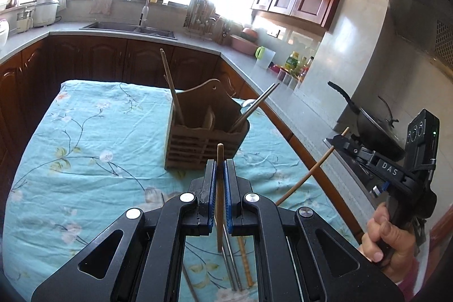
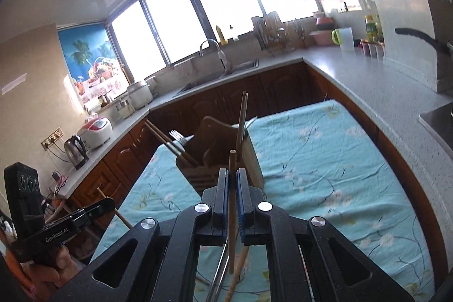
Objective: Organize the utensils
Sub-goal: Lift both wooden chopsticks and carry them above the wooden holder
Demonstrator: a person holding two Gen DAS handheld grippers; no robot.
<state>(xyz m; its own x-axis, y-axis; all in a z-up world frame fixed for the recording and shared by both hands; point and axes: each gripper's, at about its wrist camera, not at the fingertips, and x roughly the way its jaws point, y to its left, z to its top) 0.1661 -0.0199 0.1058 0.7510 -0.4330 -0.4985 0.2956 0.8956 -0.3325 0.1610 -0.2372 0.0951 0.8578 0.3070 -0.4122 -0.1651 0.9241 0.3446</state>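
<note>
Left wrist view: left gripper (image 1: pixel 220 174) clenched on a wooden chopstick (image 1: pixel 220 188), tilted down twd holder (image 1: pixel 203 132) mid-frame. Right gripper (image 2: pixel 232 183) grips another chopstick (image 2: pixel 232 217); bare cloth (image 1: pixel 85 160) lower left.

Matt wooden caddy (image 1: pixel 203 129), wrinkled cotton cloth (image 1: pixel 93 137), glossy steel chopsticks (image 1: pixel 254 106)

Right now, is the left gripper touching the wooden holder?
Apart. The left wrist view shows the left gripper shut on a wooden chopstick, raised in front of the holder. In the right wrist view open space separates them.
</note>
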